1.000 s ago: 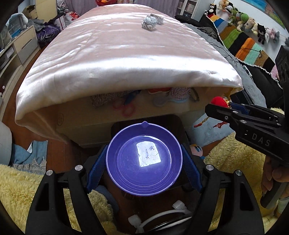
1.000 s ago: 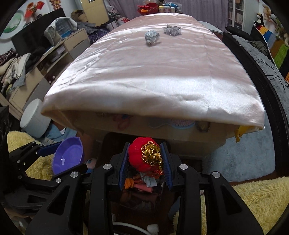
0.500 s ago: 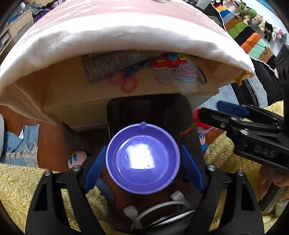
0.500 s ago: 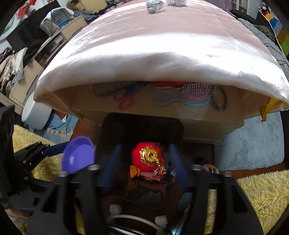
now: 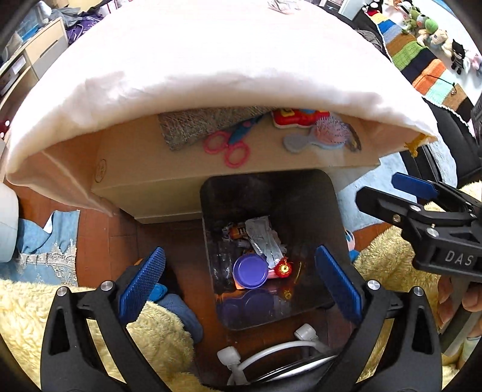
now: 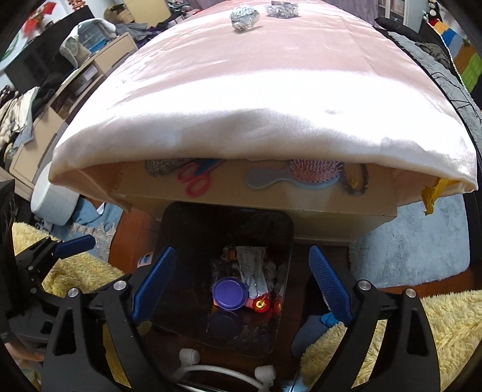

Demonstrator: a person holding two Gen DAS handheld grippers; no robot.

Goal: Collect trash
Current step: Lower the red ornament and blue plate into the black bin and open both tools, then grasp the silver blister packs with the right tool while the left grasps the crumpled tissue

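Observation:
A dark trash bin stands on the floor against the table's front. Inside lie a purple bowl, a red and gold ornament and crumpled wrappers. My left gripper is open and empty above the bin. My right gripper is open and empty above the bin; it also shows in the left wrist view. A crumpled foil ball and a second foil piece lie far back on the pink tablecloth.
The box front under the cloth shows pink scissors, a hairbrush and a grey cloth patch. Yellow fluffy rug on both sides, blue rug right, white stool left, drawers far left.
Both grippers opened. The purple bowl dropped from the left gripper and the red ornament from the right gripper; both now lie in the bin.

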